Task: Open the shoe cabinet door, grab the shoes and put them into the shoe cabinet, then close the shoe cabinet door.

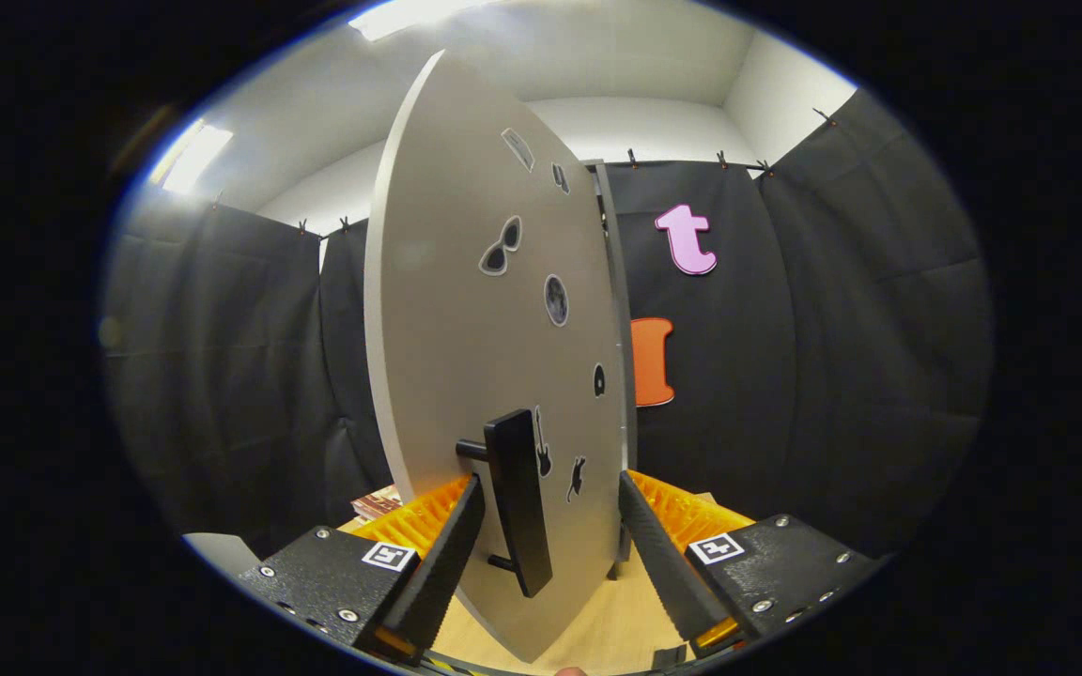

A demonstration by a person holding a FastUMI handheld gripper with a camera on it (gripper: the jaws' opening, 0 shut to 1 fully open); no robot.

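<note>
the gripper point(548, 498) points forward and roughly level, its two fingers spread wide apart with a clear gap on either side of what lies between them. in that gap stands the black bar handle point(516, 498) of the shoe cabinet door point(466, 310), upright and slightly tilted, fixed to the door by two short posts. the left finger point(442, 559) lies just beside the handle, near its lower half; whether it touches the handle cannot be told. the right finger point(668, 563) stands well apart from it, beyond the door's hinged side. neither finger presses on the handle, so the jaws are open around it.

the door is pale grey, swung open toward the gripper so its face and free edge loom close and tall. small dark stickers dot it: a pair of sunglasses point(501, 248), a round one point(556, 299), a guitar point(543, 451) and a cat point(577, 477). behind the door's far edge a narrow strip of the cabinet frame point(612, 282) shows. below the fingers lies a light wooden floor point(588, 629). past the left finger, a small stack of books or magazines point(378, 504) rests at the floor's far edge.
</note>
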